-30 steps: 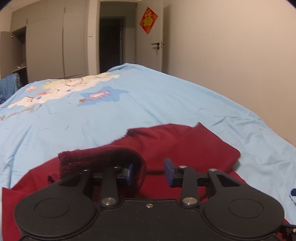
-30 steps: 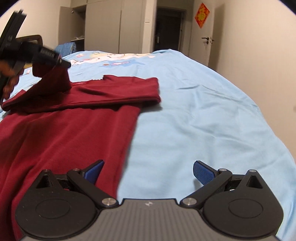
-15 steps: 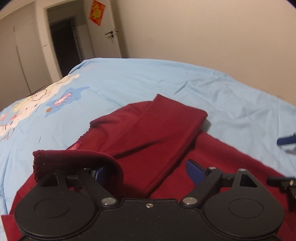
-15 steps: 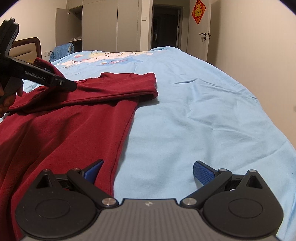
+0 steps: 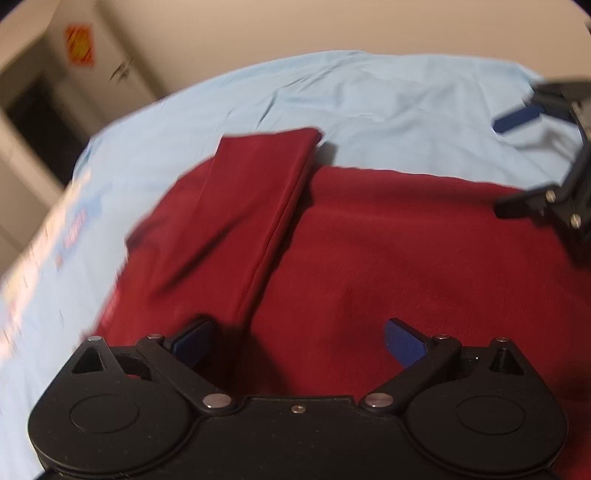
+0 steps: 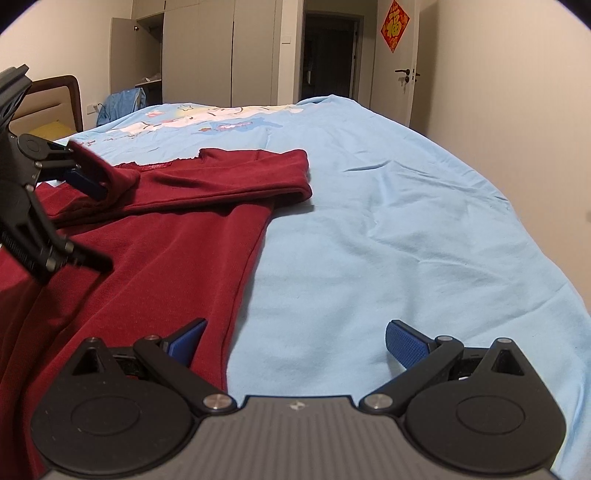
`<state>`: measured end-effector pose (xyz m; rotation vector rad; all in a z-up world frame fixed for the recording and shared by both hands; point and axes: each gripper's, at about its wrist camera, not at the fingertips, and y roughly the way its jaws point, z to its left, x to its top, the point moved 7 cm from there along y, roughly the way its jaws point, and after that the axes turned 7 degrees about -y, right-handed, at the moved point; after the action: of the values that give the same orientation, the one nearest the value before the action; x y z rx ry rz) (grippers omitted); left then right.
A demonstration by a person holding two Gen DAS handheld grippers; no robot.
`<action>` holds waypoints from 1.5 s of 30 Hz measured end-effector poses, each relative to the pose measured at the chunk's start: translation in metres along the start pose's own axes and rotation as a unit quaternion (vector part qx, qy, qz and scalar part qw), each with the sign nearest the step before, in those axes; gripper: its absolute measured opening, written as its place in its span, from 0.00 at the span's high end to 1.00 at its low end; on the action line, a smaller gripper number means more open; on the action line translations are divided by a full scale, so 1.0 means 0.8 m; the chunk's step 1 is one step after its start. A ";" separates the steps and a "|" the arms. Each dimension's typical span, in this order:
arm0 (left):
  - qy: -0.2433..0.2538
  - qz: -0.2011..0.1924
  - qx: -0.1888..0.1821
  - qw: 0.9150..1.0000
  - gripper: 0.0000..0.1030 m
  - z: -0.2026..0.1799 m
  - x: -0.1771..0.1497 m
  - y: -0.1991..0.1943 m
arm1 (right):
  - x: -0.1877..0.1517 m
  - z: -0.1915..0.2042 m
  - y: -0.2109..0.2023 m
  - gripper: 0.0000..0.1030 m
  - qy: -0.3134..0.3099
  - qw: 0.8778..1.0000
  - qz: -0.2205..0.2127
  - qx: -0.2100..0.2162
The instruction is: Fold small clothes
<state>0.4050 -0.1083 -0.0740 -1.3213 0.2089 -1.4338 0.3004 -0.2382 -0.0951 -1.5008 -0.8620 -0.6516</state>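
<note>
Dark red top (image 6: 155, 236) spread flat on light blue bedsheet (image 6: 388, 221) — sleeve (image 6: 229, 177) folded across chest. Left gripper (image 5: 299, 339) spread wide, sleeve cuff draped over one finger; right gripper (image 6: 295, 341) spread wide, holding nothing.

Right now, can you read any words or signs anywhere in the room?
"福": gold character on the red sign hanging by the door.
Red label at the sweater collar: too small to read.
Cartoon print on the blue bedsheet: any lettering is too small to read.
</note>
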 end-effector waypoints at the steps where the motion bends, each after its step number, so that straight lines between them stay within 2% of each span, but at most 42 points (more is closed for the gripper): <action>1: 0.017 -0.002 0.005 1.000 0.03 -0.003 0.005 0.000 | 0.000 0.000 -0.001 0.00 -0.001 1.000 -0.001 -0.001; 4: 0.043 -0.009 0.016 0.999 0.03 -0.005 0.021 0.001 | -0.001 -0.001 -0.003 0.00 0.002 1.000 -0.001 -0.002; 7: 0.033 -0.016 0.014 0.999 0.03 -0.001 0.032 -0.001 | -0.001 -0.005 -0.007 0.00 0.006 1.000 -0.003 -0.003; 11: -0.036 -0.046 0.006 0.998 0.02 0.012 0.029 -0.022 | -0.002 -0.009 -0.012 0.00 0.012 1.000 -0.008 -0.003; 14: -0.123 -0.071 0.011 0.990 0.01 0.032 0.008 -0.044 | -0.002 -0.009 -0.011 0.00 0.014 1.000 -0.009 -0.001; 17: -0.234 -0.087 0.043 0.968 0.01 0.061 -0.027 -0.073 | -0.003 -0.006 -0.011 0.00 0.010 1.000 -0.011 -0.001; 19: -0.285 -0.085 0.076 0.952 0.01 0.074 -0.053 -0.093 | -0.002 0.000 -0.011 0.00 0.003 1.000 -0.012 -0.001; 22: -0.331 -0.083 0.132 0.931 0.01 0.087 -0.093 -0.126 | 0.005 0.013 -0.011 0.00 -0.026 0.999 -0.019 0.001; 26: -0.387 -0.059 0.203 0.898 0.01 0.106 -0.147 -0.157 | 0.022 0.044 -0.007 0.00 -0.072 0.997 -0.035 0.020; 29: -0.430 -0.039 0.234 0.871 0.01 0.123 -0.190 -0.171 | 0.039 0.078 0.002 0.00 -0.114 0.991 -0.049 0.046; 33: -0.480 -0.004 0.254 0.840 0.01 0.131 -0.243 -0.175 | 0.061 0.135 0.019 0.00 -0.195 0.976 -0.062 0.079; 38: -0.546 0.011 0.245 0.801 0.01 0.125 -0.288 -0.175 | 0.089 0.201 0.039 0.00 -0.316 0.941 -0.099 0.072; 41: -0.565 0.005 0.236 0.791 0.01 0.114 -0.296 -0.177 | 0.107 0.228 0.049 0.05 -0.363 0.920 -0.127 0.076; 43: -0.565 0.006 0.237 0.790 0.01 0.107 -0.297 -0.178 | 0.116 0.244 0.056 0.10 -0.387 0.908 -0.136 0.085; 45: -0.560 0.009 0.238 0.793 0.01 0.102 -0.294 -0.177 | 0.123 0.258 0.062 0.13 -0.407 0.897 -0.147 0.091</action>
<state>0.3290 0.1680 -0.0781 -1.4907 -0.8731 -0.4221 0.3791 -0.0201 -0.0677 -1.4793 -1.7641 -0.1100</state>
